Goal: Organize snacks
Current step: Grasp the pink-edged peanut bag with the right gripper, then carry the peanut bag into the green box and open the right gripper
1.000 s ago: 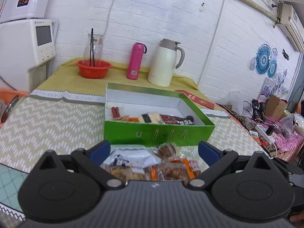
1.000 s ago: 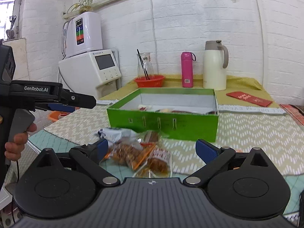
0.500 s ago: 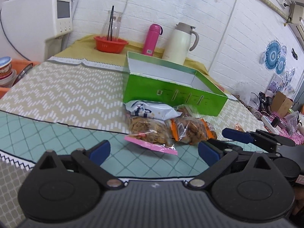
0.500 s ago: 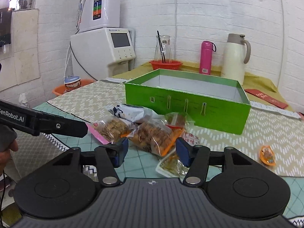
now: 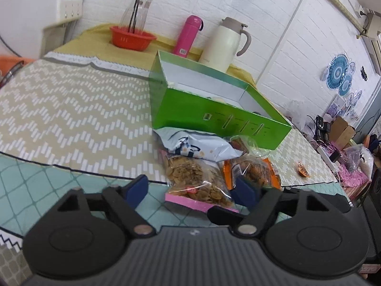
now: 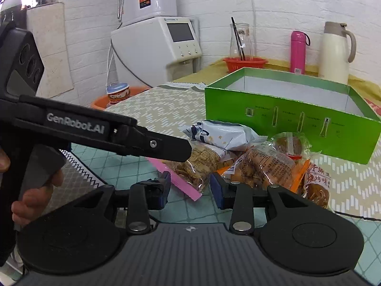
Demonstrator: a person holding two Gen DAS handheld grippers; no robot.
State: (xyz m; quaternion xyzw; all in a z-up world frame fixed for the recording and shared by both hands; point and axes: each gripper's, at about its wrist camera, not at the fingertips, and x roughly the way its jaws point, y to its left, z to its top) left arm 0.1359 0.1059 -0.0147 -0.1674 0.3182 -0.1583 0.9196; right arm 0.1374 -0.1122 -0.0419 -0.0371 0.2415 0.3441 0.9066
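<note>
A pile of snack bags lies on the mat in front of the open green box (image 5: 214,116) (image 6: 285,121). Nearest is a clear bag of golden crisps with a pink strip (image 5: 197,178) (image 6: 190,166). My left gripper (image 5: 191,189) straddles it, jaws closing, and the left pad is still clear of the bag. My right gripper (image 6: 190,188) is closing around that bag's pink end, with no firm press showing. Beside it lie an orange bag (image 5: 252,169) (image 6: 264,166) and a blue-white packet (image 5: 197,145) (image 6: 221,135). In the right wrist view the left gripper's finger (image 6: 166,147) reaches over the bag.
A small orange wrapped snack (image 5: 302,169) lies apart on the right. Behind the box stand a red basket with a glass jug (image 5: 132,38), a pink bottle (image 5: 189,35) and a white thermos jug (image 5: 226,45). A water dispenser (image 6: 154,47) stands at the left.
Both grippers came lower and closer to the snack pile, and both pairs of jaws narrowed. The pink-strip bag now sits between the fingers of each.
</note>
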